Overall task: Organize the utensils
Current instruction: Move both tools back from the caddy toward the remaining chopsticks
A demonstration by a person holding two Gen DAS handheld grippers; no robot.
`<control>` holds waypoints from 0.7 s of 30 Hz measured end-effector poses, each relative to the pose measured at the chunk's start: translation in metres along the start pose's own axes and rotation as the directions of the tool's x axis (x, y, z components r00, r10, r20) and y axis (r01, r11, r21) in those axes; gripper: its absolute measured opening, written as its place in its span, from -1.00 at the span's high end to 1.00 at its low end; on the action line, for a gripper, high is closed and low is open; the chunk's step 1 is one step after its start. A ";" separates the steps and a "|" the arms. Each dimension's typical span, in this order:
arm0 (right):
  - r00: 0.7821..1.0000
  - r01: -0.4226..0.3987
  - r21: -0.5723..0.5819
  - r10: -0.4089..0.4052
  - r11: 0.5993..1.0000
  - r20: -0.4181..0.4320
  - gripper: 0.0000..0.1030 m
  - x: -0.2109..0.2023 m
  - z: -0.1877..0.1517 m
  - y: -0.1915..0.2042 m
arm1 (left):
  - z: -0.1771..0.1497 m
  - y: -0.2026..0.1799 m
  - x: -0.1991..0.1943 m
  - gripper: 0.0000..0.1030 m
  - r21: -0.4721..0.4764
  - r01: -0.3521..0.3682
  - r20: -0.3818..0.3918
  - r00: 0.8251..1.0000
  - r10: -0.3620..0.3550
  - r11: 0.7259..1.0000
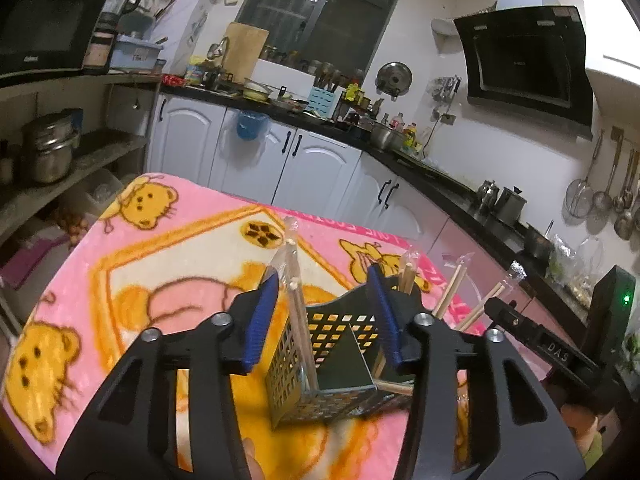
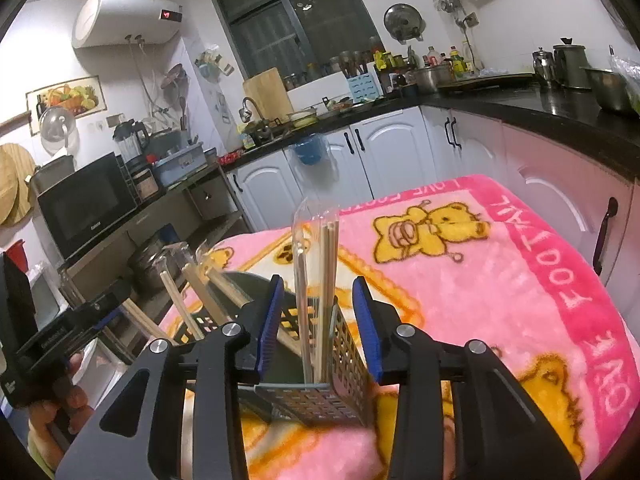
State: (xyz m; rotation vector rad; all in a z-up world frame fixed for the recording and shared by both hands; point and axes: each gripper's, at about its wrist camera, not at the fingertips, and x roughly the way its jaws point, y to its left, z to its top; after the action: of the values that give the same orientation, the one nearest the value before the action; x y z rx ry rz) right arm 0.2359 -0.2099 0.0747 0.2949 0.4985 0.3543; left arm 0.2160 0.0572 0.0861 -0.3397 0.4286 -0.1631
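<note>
A dark perforated utensil holder (image 1: 288,372) stands on a pink bear blanket (image 1: 160,264). In the left wrist view my left gripper (image 1: 324,274) is open, its blue pads on either side of a plastic-wrapped pair of chopsticks (image 1: 294,280) that stands in the holder's near compartment without touching them. More wrapped chopsticks (image 1: 450,290) lean out of the far compartments. My right gripper (image 1: 498,308) reaches in from the right. In the right wrist view my right gripper (image 2: 318,280) is open around another wrapped pair of chopsticks (image 2: 326,264) standing in the holder (image 2: 316,400). The left gripper (image 2: 104,316) shows at the left.
The blanket (image 2: 500,280) covers a table whose edges fall off left and far. White cabinets (image 1: 312,168) under a black counter (image 1: 440,188) crowded with pots run behind it. A shelf with a microwave (image 2: 88,204) and steel pots (image 1: 48,152) stands to the left.
</note>
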 end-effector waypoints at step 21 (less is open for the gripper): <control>0.999 -0.016 -0.050 0.013 0.999 -0.048 0.03 -0.022 -0.022 0.007 | -0.024 0.009 -0.025 -0.79 -0.011 -0.039 -0.025 0.999 0.038 0.999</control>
State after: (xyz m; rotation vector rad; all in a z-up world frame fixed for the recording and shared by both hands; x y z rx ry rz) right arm 0.2042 -0.2083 0.0678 0.2421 0.5333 0.3880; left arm 0.1835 0.0641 0.0718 -0.3408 0.4606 -0.1276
